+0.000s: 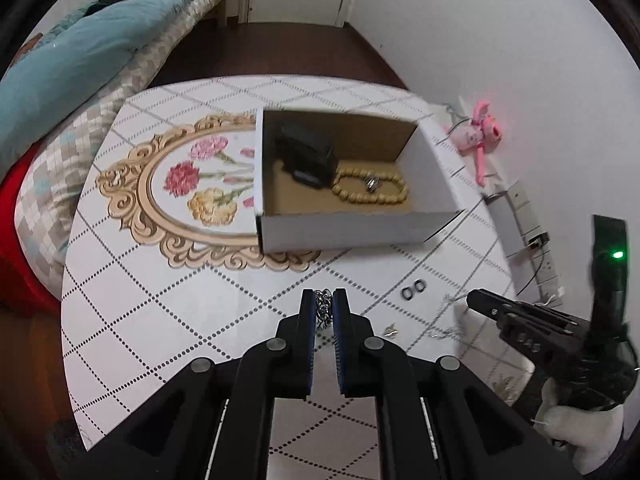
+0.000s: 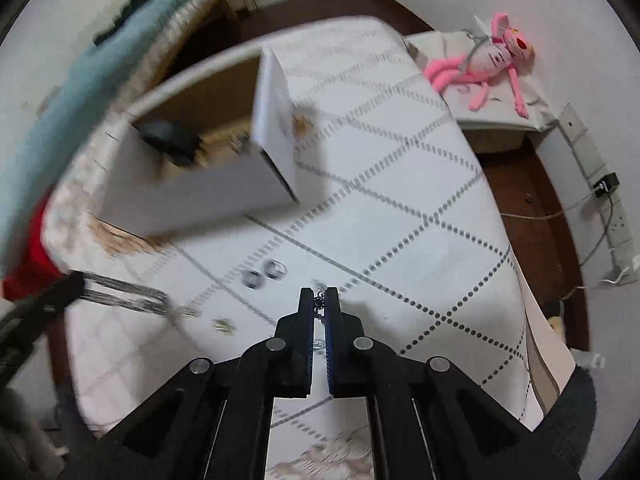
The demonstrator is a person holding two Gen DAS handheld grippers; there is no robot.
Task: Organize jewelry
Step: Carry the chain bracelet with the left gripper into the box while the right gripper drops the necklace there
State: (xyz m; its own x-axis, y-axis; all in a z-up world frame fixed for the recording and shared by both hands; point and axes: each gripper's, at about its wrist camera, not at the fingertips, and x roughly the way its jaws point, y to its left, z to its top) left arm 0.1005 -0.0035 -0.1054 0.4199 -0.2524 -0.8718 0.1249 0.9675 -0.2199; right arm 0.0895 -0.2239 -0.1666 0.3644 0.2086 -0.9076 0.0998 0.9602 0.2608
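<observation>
A white cardboard box (image 1: 344,230) stands open on the table and holds a black case (image 1: 307,156), a wooden bead bracelet (image 1: 372,190) and a silver ring (image 1: 373,184). My left gripper (image 1: 324,300) is shut on a silver chain (image 1: 323,309) just above the table, in front of the box. My right gripper (image 2: 319,298) is shut on a thin necklace chain (image 2: 319,305); it also shows in the left wrist view (image 1: 474,300). Two small rings (image 1: 413,289) and a gold earring (image 1: 391,331) lie on the table between the grippers. The box (image 2: 208,196) is blurred in the right wrist view.
The table (image 1: 160,320) has a white diamond-pattern cloth with a floral oval. A bed with a teal blanket (image 1: 80,60) is at the left. A pink plush toy (image 2: 484,64) lies on a low stand at the right. A power strip (image 2: 616,216) runs along the wall.
</observation>
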